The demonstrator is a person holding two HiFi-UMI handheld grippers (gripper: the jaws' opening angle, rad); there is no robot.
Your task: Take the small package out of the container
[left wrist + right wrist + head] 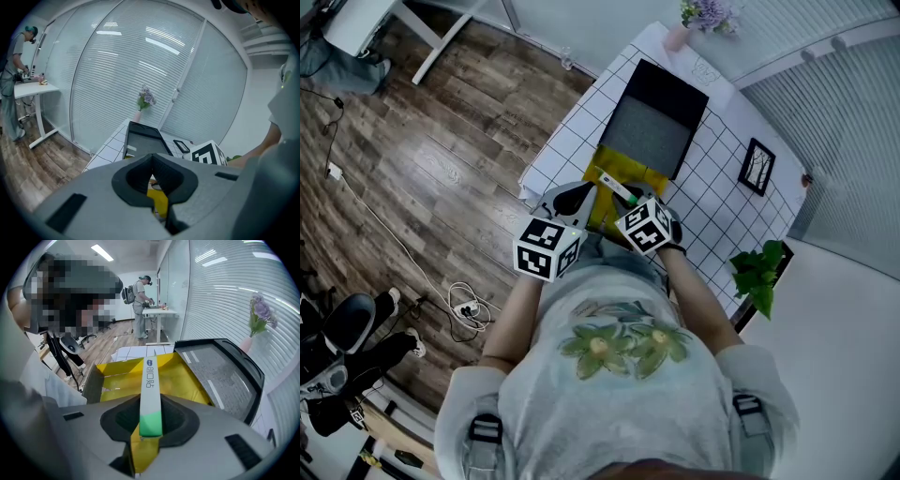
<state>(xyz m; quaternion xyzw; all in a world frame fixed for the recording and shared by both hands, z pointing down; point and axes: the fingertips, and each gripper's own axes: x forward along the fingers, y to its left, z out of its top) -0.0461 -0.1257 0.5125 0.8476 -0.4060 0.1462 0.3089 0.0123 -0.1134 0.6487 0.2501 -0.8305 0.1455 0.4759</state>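
Note:
A yellow cardboard box (623, 173) lies open at the near edge of the table, its flaps spread (183, 376). My right gripper (630, 202) is over its near end, shut on a long, narrow white-and-green small package (150, 380). The package sticks out forward from between the jaws (151, 404), above the box's inside; in the head view it shows as a pale strip (617, 187). My left gripper (577, 195) is at the box's left side. Its jaws (151, 161) meet at the tips, and a yellow piece of the box (159, 199) shows in the slit between them.
A black tray with a grey lining (654, 131) lies just beyond the box on the grid-patterned tablecloth (572, 141). A vase of flowers (694, 19), a small framed picture (757, 166) and a green plant (759, 272) stand around. Cables (464, 305) lie on the wooden floor at left.

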